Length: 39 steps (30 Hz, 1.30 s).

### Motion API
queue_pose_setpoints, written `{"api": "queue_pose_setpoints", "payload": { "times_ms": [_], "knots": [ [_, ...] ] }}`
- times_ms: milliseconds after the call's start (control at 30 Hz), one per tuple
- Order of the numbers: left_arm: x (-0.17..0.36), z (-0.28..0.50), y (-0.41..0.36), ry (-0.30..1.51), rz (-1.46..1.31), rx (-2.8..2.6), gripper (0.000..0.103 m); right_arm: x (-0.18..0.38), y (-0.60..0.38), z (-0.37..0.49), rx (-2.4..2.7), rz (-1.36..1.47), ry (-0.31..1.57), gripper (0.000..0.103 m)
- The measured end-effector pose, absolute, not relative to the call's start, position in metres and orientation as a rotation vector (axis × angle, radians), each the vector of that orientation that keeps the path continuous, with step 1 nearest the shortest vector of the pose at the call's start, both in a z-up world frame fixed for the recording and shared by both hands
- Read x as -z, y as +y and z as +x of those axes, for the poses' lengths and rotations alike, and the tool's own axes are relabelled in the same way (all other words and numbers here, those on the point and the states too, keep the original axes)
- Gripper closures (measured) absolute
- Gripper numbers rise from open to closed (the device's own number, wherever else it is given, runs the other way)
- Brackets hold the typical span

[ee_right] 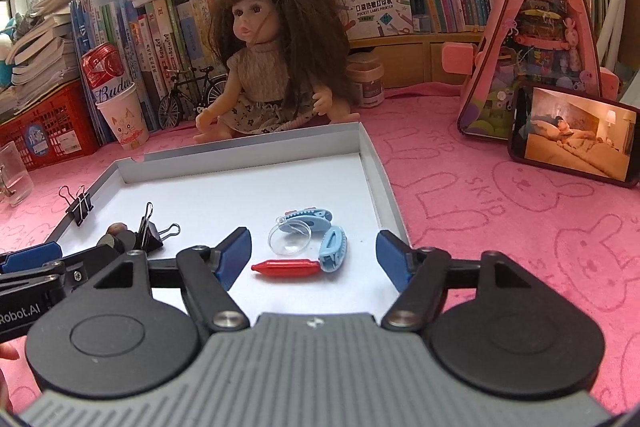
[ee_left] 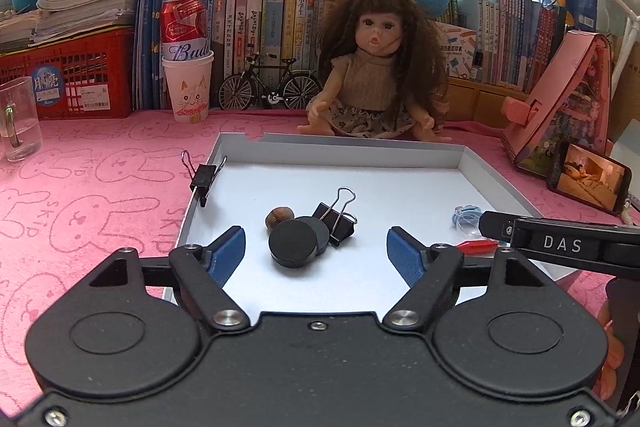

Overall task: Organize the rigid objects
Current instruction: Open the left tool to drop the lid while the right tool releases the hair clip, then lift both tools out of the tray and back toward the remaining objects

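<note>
A shallow white cardboard tray (ee_left: 400, 143) with low grey-white walls lies on the bench, which is covered by a pink terry cloth (ee_left: 100, 195) embossed with rabbit outlines and the letters "SKIP". In the left part of the tray, two flat matte black discs (ee_left: 298, 241) overlap, touching a small brown nut-like lump (ee_left: 277, 217) on the far left and a black metal binder clip (ee_left: 335, 223) with wire handles on the right; a second binder clip (ee_left: 204, 175) is clamped on the tray's left wall. Nearer the right wall lie a glossy red crayon-shaped piece (ee_right: 286, 267), a clear domed plastic disc (ee_right: 289, 239) and two pale blue oval clips (ee_right: 332, 247), all close together. The left gripper (ee_left: 316, 253) hovers near the discs with its ribbed blue pads spread wide, holding and touching nothing. The right gripper (ee_right: 314, 253) likewise has its jaws spread wide, the red piece and blue clips lying loose ahead between them, untouched; its side reads "DAS". Beyond the tray sits a soft-skinned doll (ee_left: 376, 67) with tangled brown hair. Far left, a red "Bud" can (ee_left: 185, 27) stands in a white paper cup (ee_left: 189, 87) with a cat drawing. A phone (ee_right: 576, 135) leans at the right, screen lit.
</note>
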<state>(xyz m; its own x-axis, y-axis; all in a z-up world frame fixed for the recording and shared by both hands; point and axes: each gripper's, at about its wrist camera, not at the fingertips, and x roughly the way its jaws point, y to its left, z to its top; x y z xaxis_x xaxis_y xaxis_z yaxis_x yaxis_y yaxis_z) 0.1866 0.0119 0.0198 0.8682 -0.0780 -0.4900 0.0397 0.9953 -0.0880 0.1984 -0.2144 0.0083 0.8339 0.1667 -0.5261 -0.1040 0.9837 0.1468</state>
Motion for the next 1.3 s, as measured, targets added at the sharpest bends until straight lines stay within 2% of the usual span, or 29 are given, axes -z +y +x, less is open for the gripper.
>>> {"api": "queue_pose_setpoints", "payload": {
  "times_ms": [233,767,1300],
  "knots": [
    [-0.025,0.165,0.007,0.498,-0.067,0.109,0.02,-0.012,-0.218,0.181,-0.168,0.103,0.548,0.015],
    [-0.02,0.114,0.012,0.495,-0.058,0.158,0.019,-0.018,-0.225,0.134,-0.209,0.048,0.497,0.01],
    [-0.009,0.069,0.018,0.485,-0.039,0.164,0.019,-0.002,-0.234,0.096,-0.191,-0.022,0.493,0.009]
  ]
}}
